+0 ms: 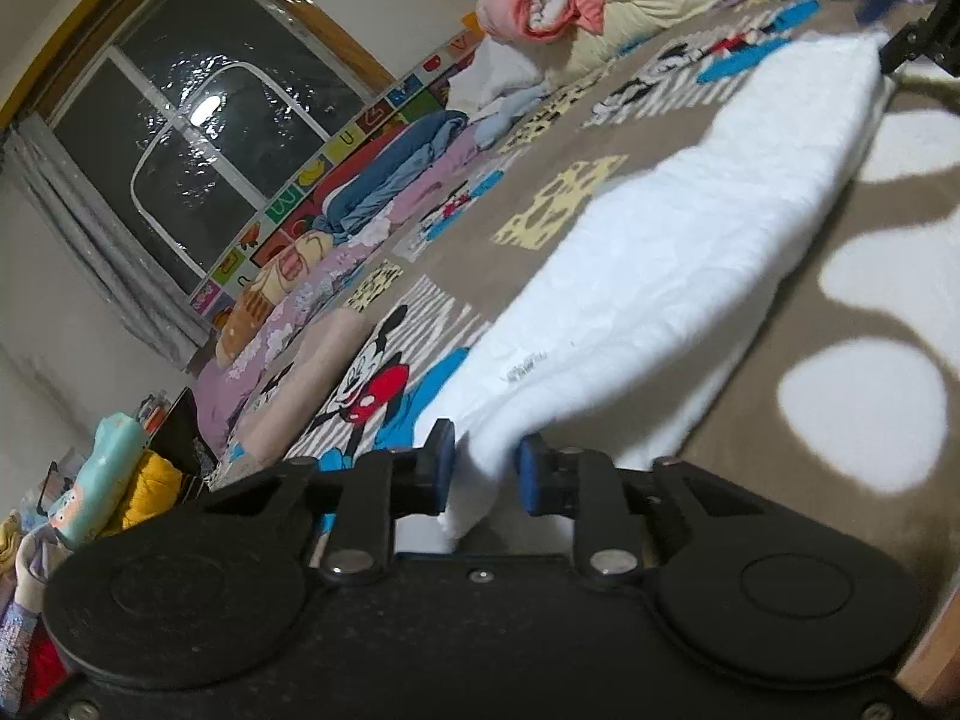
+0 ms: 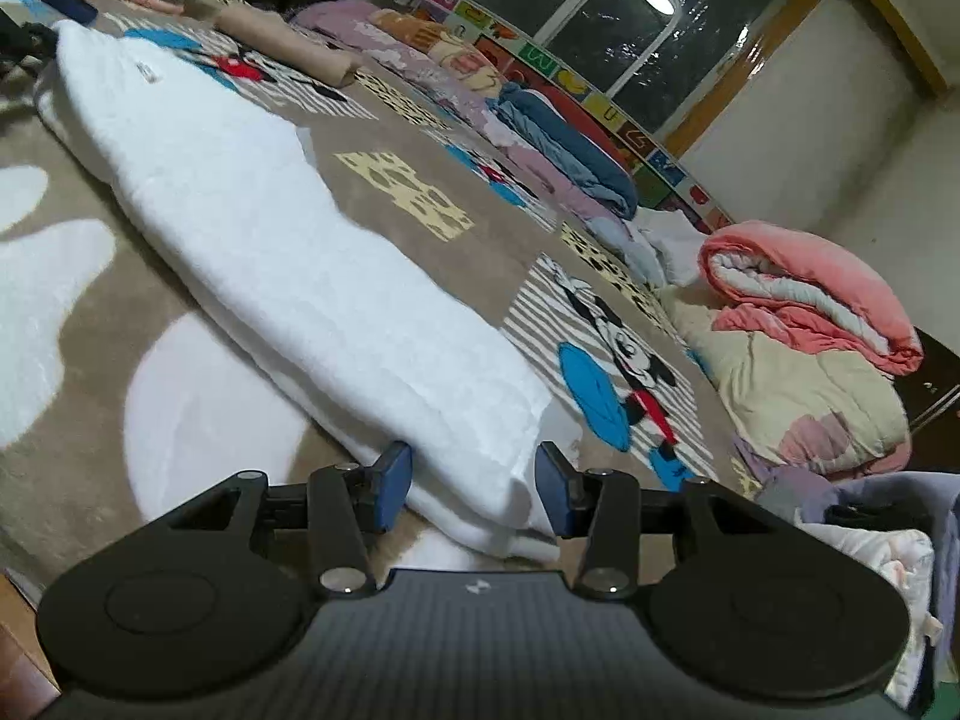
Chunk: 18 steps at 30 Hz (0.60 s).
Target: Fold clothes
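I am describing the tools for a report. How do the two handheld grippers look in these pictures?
The left gripper and the right gripper look alike: a matte black body with two round discs, black link arms joined by silver pins, and jaws faced with blue pads. The right body shows a ribbed texture and a small white mark. No cables or sleeves are visible.

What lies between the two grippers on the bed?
The long folded white fleece garment spans the whole stretch: the left gripper has one end between its fingers, the right gripper the other. Both wrist views show it lying on the brown cartoon-print blanket.
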Available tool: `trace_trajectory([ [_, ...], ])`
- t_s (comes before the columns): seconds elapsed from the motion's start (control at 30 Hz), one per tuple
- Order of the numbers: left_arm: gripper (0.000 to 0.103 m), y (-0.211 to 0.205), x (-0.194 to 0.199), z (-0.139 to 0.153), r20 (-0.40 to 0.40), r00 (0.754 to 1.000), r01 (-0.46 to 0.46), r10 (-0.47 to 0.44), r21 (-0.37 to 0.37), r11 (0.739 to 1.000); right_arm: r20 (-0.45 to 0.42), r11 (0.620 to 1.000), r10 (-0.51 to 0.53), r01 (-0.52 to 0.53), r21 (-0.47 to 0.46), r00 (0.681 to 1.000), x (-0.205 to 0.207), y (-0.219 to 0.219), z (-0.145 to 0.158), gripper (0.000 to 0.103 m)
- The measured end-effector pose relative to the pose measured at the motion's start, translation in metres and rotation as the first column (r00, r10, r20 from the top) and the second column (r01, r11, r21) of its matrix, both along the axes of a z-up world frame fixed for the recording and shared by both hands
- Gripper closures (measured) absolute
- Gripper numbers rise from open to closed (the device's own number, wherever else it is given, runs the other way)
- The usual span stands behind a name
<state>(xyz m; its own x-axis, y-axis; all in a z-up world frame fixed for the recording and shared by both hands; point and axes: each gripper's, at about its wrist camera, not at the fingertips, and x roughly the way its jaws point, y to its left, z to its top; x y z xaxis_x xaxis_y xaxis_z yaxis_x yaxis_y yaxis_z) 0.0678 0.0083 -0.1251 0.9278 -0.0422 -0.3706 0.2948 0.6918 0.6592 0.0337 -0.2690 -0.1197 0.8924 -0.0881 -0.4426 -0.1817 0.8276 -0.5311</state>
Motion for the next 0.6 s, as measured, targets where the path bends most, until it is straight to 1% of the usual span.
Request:
trace_trajectory([
  [0.03,0.089,-0.001,0.001,0.002,0.005,1.0,-0.001,0.001,-0.01,1.0,0.008,1.0,0.001,-0.001,0.02,1.0,0.0,-0.001,0.002,0.082],
  [0.07,0.09,-0.001,0.001,0.005,0.016,1.0,-0.005,0.005,-0.023,1.0,0.017,0.999,0.001,-0.002,0.041,1.0,0.001,-0.003,0.004,0.087],
  [0.1,0.09,-0.001,0.002,0.008,0.028,1.0,-0.01,0.011,-0.038,0.999,0.025,0.998,0.001,-0.003,0.061,1.0,0.001,-0.004,0.007,0.086],
  [0.17,0.092,0.001,0.006,0.015,0.051,0.998,-0.026,0.03,-0.077,0.997,0.042,0.995,0.001,-0.005,0.101,0.999,0.002,-0.007,0.011,0.091],
  [0.2,0.092,0.001,0.008,0.017,0.059,0.997,-0.034,0.04,-0.094,0.995,0.05,0.993,0.001,-0.007,0.121,0.999,0.002,-0.008,0.013,0.091],
  [0.27,0.093,0.002,0.013,0.021,0.069,0.996,-0.045,0.053,-0.121,0.992,0.067,0.987,-0.001,-0.01,0.161,0.998,0.003,-0.011,0.018,0.091],
  [0.43,0.094,0.002,0.028,0.029,0.08,0.994,-0.064,0.079,-0.174,0.983,0.123,0.974,-0.025,-0.004,0.225,0.992,0.023,-0.02,0.03,0.092],
  [0.6,0.094,0.002,0.054,0.035,0.099,0.991,-0.069,0.086,-0.163,0.984,0.151,0.96,-0.04,-0.004,0.281,0.988,0.045,-0.026,0.039,0.092],
])
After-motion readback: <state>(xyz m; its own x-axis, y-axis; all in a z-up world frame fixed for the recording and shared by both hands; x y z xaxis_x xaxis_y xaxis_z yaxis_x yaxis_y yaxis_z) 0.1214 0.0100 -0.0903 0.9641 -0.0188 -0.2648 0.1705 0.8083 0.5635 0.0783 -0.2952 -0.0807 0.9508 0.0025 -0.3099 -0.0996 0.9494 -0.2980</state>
